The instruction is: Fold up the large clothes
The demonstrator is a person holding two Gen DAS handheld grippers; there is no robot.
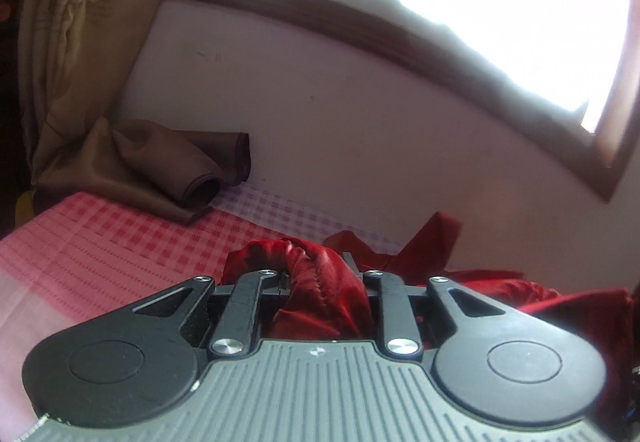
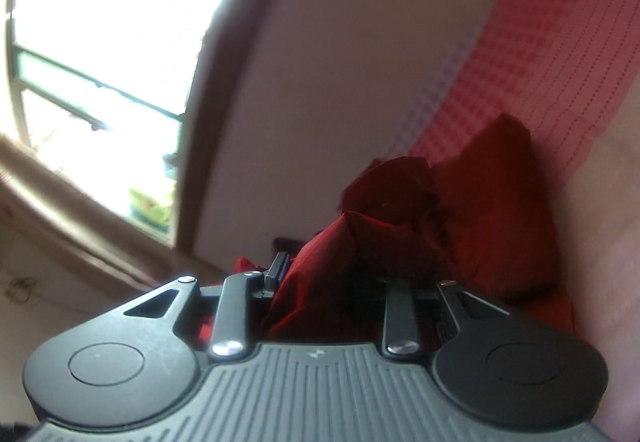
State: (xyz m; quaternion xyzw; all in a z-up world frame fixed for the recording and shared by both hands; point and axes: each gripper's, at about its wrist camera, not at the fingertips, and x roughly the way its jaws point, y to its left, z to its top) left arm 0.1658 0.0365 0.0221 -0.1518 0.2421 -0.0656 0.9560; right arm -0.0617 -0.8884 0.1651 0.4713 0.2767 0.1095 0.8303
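Note:
A dark red garment (image 1: 320, 294) lies crumpled on a bed with a pink checked sheet (image 1: 100, 242). My left gripper (image 1: 318, 274) is shut on a bunched fold of the red garment, which fills the gap between its fingers. The rest of the cloth trails to the right (image 1: 500, 286). In the right wrist view my right gripper (image 2: 320, 278) is shut on another bunched part of the red garment (image 2: 420, 226), which rises in a heap in front of it. The fingertips of both grippers are mostly hidden by cloth.
A brown curtain (image 1: 80, 62) hangs at the left, its end (image 1: 168, 170) piled on the bed. A pale wall (image 1: 320, 122) and a bright window with a brown frame (image 1: 440, 42) stand close behind the bed. The checked sheet (image 2: 552, 42) also shows in the right wrist view.

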